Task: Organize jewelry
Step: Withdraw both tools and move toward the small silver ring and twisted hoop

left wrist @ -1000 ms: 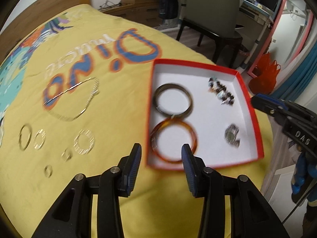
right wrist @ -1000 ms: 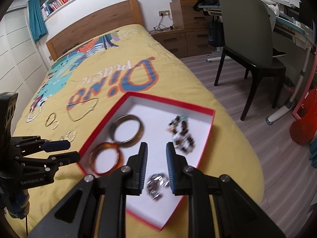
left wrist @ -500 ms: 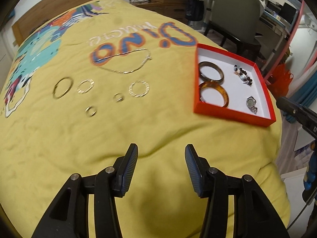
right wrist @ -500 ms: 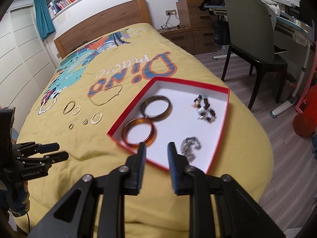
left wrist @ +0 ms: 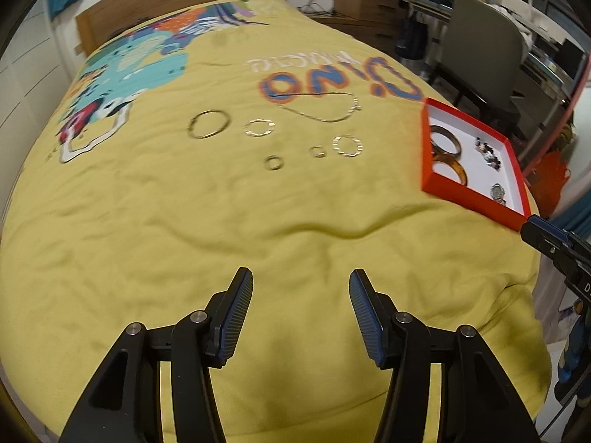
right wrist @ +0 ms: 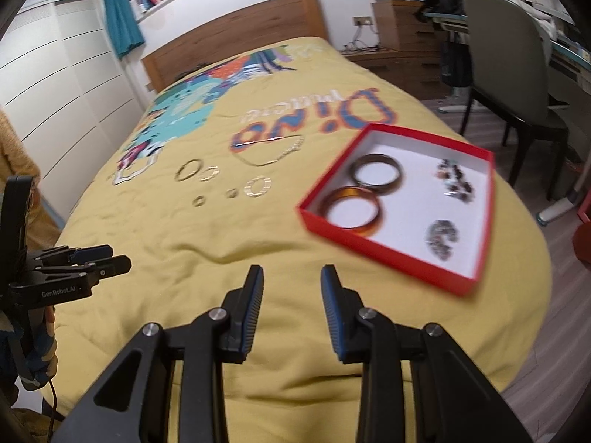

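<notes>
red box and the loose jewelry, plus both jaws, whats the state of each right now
red box: lidless, flat on the yellow bedspread
dark bangle: flat in the box
amber bangle: flat in the box, against the dark bangle
beaded piece: in the box
silver piece: in the box
chain necklace: loose on the bedspread
five rings: loose on the bedspread
left gripper: jaws open, empty
right gripper: jaws open, empty

A grey chair [right wrist: 517,70] stands beside the yellow bedspread [left wrist: 184,221], near a wooden headboard [right wrist: 236,48].

Both wrist views look down the bed [left wrist: 184,221], sharing red box [right wrist: 369,236]
</notes>
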The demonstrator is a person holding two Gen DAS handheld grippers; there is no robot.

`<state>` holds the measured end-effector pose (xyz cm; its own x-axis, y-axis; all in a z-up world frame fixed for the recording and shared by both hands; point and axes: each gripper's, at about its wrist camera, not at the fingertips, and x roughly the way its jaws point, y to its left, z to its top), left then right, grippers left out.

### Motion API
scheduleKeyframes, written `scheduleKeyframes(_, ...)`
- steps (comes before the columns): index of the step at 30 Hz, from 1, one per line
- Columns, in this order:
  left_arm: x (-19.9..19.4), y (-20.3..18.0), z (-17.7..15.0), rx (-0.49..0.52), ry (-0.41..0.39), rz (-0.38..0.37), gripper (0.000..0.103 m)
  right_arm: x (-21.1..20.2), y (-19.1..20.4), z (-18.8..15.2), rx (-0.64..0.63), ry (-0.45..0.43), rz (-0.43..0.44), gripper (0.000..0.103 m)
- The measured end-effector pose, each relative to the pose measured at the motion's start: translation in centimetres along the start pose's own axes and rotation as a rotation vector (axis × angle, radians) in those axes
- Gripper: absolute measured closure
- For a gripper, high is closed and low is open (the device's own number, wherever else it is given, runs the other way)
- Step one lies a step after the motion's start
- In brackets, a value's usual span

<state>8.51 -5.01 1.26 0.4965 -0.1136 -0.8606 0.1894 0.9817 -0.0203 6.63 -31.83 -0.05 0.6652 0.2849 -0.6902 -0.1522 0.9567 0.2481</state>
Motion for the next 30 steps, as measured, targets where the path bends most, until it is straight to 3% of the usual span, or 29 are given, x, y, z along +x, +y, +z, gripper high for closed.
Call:
scheduleKeyframes(7,-0.7,2.9,-1.4,-0.061,-0.003,0.019,0.049,1.2,4.2,-0.3,-0.067,0.026,0.064,0.072)
scheduleKeyframes(15,2.2,5.6,-0.9,-0.102,0.018,0.004,0.051,4.2,6.2,1.1,-0.097,0.057,0.061,0.072)
scheduleKeyframes(22,5.5,6.1,1.7,-0.096,0.030,-0.016,0.053,7.8,6.8,3.5,-0.114,0.093,0.044,0.072)
scheduleKeyframes(30,9.3,6.4,5.6,-0.113,0.042,-0.058,0.065,12.2,6.0,6.6,-0.121,0.121,0.004,0.072)
